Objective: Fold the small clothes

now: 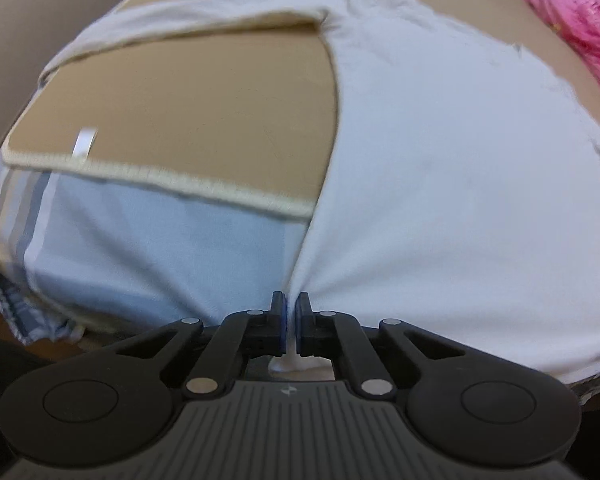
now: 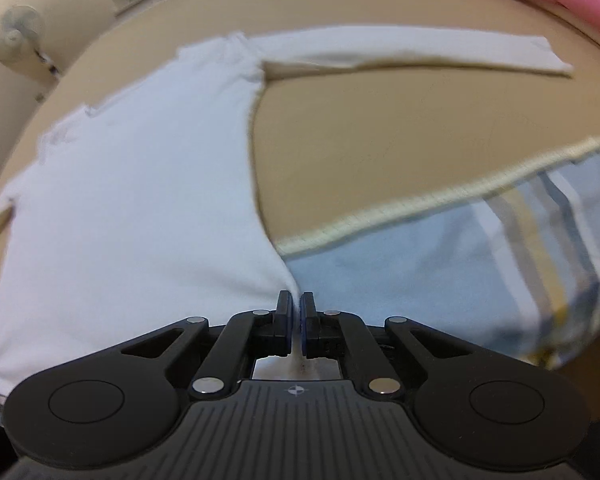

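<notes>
A white long-sleeved shirt (image 1: 452,168) lies flat on a tan mat (image 1: 188,108), both sleeves stretched out sideways. In the left wrist view my left gripper (image 1: 292,306) is shut on the shirt's near hem at its left corner, and a bit of white cloth shows behind the pads. The right wrist view has the same shirt (image 2: 132,184) on its left side, with one sleeve (image 2: 420,54) reaching right. There my right gripper (image 2: 296,304) is shut on the hem's right corner, where the cloth draws into a point at the fingertips.
The mat (image 2: 400,140) has a cream stitched edge (image 1: 172,182) and lies on a light blue striped sheet (image 2: 440,272). Pink clothes (image 1: 576,16) are heaped at the far right. A white tag (image 1: 84,142) sits on the mat. A fan (image 2: 14,36) stands far left.
</notes>
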The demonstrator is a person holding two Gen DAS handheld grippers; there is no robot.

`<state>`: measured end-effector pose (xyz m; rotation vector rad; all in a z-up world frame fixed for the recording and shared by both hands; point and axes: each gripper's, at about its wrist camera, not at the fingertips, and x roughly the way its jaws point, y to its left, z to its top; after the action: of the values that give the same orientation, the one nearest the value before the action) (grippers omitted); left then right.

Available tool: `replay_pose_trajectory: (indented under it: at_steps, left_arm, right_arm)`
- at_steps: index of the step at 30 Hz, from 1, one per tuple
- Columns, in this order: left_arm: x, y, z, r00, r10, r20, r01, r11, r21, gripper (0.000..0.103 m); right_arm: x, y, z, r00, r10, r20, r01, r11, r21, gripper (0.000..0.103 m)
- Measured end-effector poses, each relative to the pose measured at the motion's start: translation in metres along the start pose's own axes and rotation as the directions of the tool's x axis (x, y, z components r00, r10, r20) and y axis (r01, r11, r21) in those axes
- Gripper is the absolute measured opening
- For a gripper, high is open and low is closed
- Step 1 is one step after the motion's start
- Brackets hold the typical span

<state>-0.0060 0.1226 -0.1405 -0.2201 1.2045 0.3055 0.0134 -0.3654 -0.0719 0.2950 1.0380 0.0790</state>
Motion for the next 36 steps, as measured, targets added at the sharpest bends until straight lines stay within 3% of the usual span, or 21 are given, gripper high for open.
replay_pose_trajectory:
  at_steps: [2, 3, 5, 7, 9, 10, 12, 14, 15, 18, 20, 27, 30, 32, 35, 36]
  left_arm:
    - [0.012, 0.003, 0.006, 0.997, 0.047, -0.055, -0.047, 0.999, -0.004, 0.018]
    - [0.011, 0.002, 0.005, 0.997, 0.054, -0.049, -0.054, 0.999, 0.0, 0.018]
    - [-0.002, -0.005, 0.01, 0.998, 0.047, 0.033, -0.047, 0.999, 0.017, 0.018]
    - [-0.019, -0.015, 0.011, 0.994, 0.003, 0.112, -0.011, 0.997, 0.072, 0.019]
    - [-0.024, -0.024, 0.01, 0.991, -0.066, 0.118, 0.054, 0.993, 0.106, 0.022]
    - [-0.021, -0.029, 0.009, 0.992, -0.094, 0.088, 0.084, 0.99, 0.115, 0.025]
    - [-0.003, -0.036, 0.007, 0.994, -0.106, -0.013, 0.107, 0.986, 0.127, 0.031]
    - [0.016, -0.044, 0.003, 0.995, -0.058, -0.086, 0.072, 0.984, 0.163, 0.033]
    - [0.015, -0.047, 0.003, 0.997, -0.042, -0.07, 0.055, 0.982, 0.181, 0.033]
    - [-0.004, -0.062, 0.001, 0.999, 0.013, 0.041, -0.022, 0.968, 0.251, 0.037]
    - [-0.009, -0.067, 0.0, 0.996, 0.041, 0.075, -0.06, 0.96, 0.273, 0.04]
    - [-0.01, -0.066, 0.006, 0.996, 0.003, 0.087, -0.024, 0.971, 0.24, 0.04]
    - [-0.014, -0.066, 0.007, 0.994, -0.007, 0.107, -0.016, 0.977, 0.214, 0.04]
    - [-0.016, -0.062, 0.015, 0.987, -0.005, 0.159, -0.025, 0.982, 0.187, 0.04]
    - [-0.039, -0.056, 0.025, 0.952, -0.007, 0.306, -0.035, 0.991, 0.129, 0.04]
    - [-0.046, -0.053, 0.032, 0.94, -0.01, 0.341, -0.029, 0.994, 0.109, 0.04]
  right_arm:
    - [0.016, -0.002, -0.005, 0.996, -0.038, -0.077, 0.037, 0.999, -0.007, 0.005]
    - [0.02, 0.0, -0.006, 0.994, -0.065, -0.085, 0.064, 0.998, -0.016, 0.009]
    - [0.013, 0.008, 0.0, 0.991, -0.136, -0.005, 0.136, 0.99, -0.035, 0.015]
    - [-0.003, 0.016, 0.005, 0.979, -0.164, 0.124, 0.172, 0.983, -0.065, 0.028]
    - [-0.016, 0.02, 0.007, 0.978, -0.081, 0.195, 0.096, 0.993, -0.072, 0.043]
    - [-0.016, 0.023, 0.008, 0.983, -0.016, 0.185, 0.032, 0.996, -0.083, 0.045]
    - [0.0, 0.029, 0.003, 0.995, 0.078, 0.057, -0.071, 0.991, -0.109, 0.055]
    - [0.029, 0.033, -0.005, 0.993, 0.043, -0.111, -0.056, 0.992, -0.116, 0.055]
    - [0.037, 0.034, -0.008, 0.991, 0.001, -0.131, -0.019, 0.991, -0.132, 0.054]
    - [0.02, 0.044, 0.0, 1.0, 0.006, -0.019, -0.009, 0.985, -0.173, 0.054]
    - [0.006, 0.048, 0.001, 0.999, -0.004, 0.053, 0.015, 0.978, -0.206, 0.055]
    - [0.0, 0.049, 0.014, 0.99, -0.002, 0.14, 0.028, 0.983, -0.181, 0.055]
    - [-0.01, 0.054, 0.028, 0.974, 0.035, 0.222, 0.005, 0.985, -0.175, 0.055]
    - [-0.03, 0.059, 0.047, 0.957, 0.064, 0.283, -0.008, 0.981, -0.194, 0.055]
    - [-0.06, 0.062, 0.078, 0.895, 0.12, 0.431, -0.007, 0.967, -0.255, 0.055]
    - [-0.067, 0.063, 0.088, 0.871, 0.139, 0.472, 0.0, 0.959, -0.283, 0.06]
